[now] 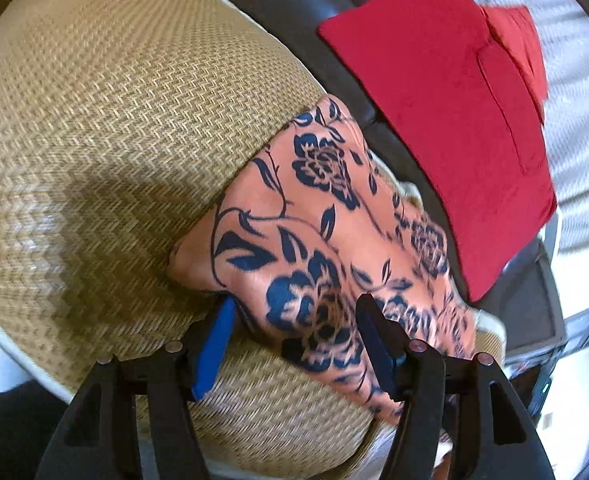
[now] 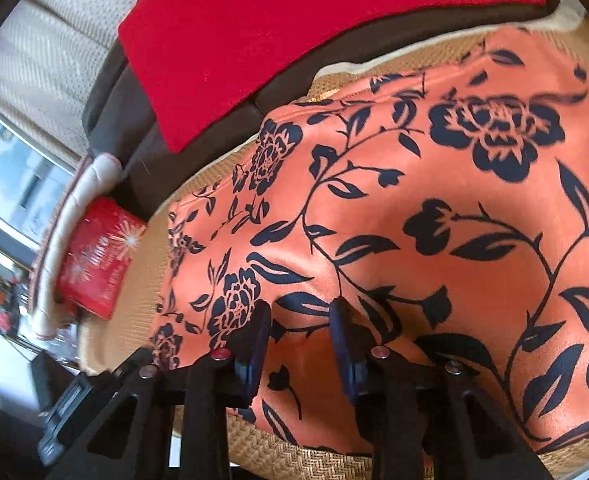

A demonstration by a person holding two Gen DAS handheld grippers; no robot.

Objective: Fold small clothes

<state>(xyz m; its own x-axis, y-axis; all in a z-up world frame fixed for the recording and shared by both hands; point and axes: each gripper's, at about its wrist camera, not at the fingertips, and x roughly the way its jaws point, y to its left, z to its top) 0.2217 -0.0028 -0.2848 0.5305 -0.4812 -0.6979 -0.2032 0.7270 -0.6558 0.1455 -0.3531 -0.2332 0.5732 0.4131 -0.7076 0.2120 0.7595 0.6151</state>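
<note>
**Both jaws over the floral cloth**

Jaws of my left gripper [image 1: 294,344] stand apart, the orange floral cloth [image 1: 334,216] bunched between them, apparently unpinched. My right gripper [image 2: 300,340] is parted over the cloth, spread on the woven mat [image 1: 106,128]. Beyond lies a red cushion [image 2: 254,48].

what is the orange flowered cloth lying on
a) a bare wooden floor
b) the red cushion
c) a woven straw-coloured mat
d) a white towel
c: the orange flowered cloth lies spread on the woven mat, whose weave shows around its edges in both views; the red cushion sits apart beyond it.
</note>
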